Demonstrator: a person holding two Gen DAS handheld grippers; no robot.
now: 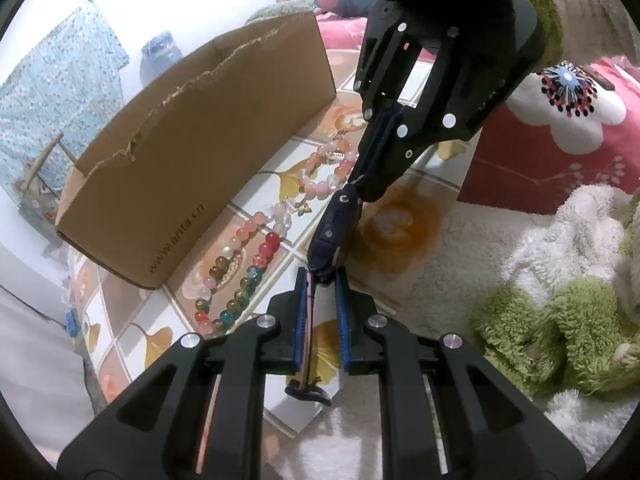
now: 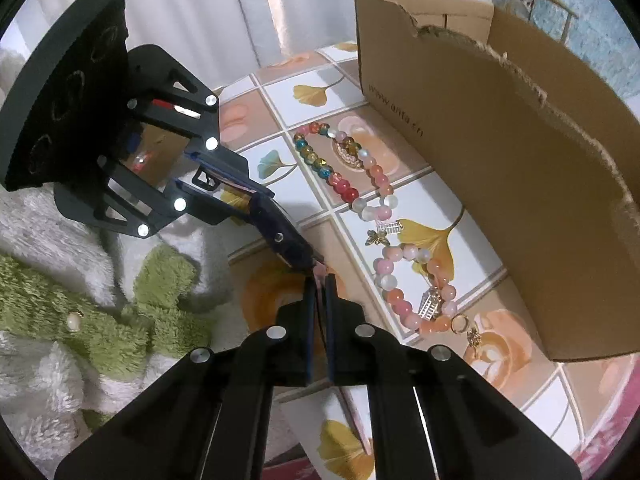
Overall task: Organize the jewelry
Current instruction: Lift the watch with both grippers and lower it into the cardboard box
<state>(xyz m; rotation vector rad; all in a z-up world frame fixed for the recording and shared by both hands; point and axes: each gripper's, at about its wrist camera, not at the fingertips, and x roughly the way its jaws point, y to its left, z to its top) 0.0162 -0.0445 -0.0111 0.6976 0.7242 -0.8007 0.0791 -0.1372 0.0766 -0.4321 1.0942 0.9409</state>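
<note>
Grippers meet over the tiled tabletop, both angled steeply down. In the left wrist view the left gripper fills the bottom of the frame, its blue pads nearly together on the lower end of a dark blue watch; a pinkish strap runs between the pads and its buckle end hangs below. The right gripper comes in from the upper right, on an arm in a green-cuffed sleeve, its jaws closed tight on the watch's upper end.

In the right wrist view the right gripper sits at bottom centre, clamped on the strap, with the left gripper at centre left.

A cardboard box with a torn rim stands at the right of that view; its inside is not visible. Its side reads "www.anta.cn". Beside it on the tiles lie a multicoloured bead bracelet and two pink bead bracelets with gold charms. A green-and-white plush toy lies at lower left.
</note>
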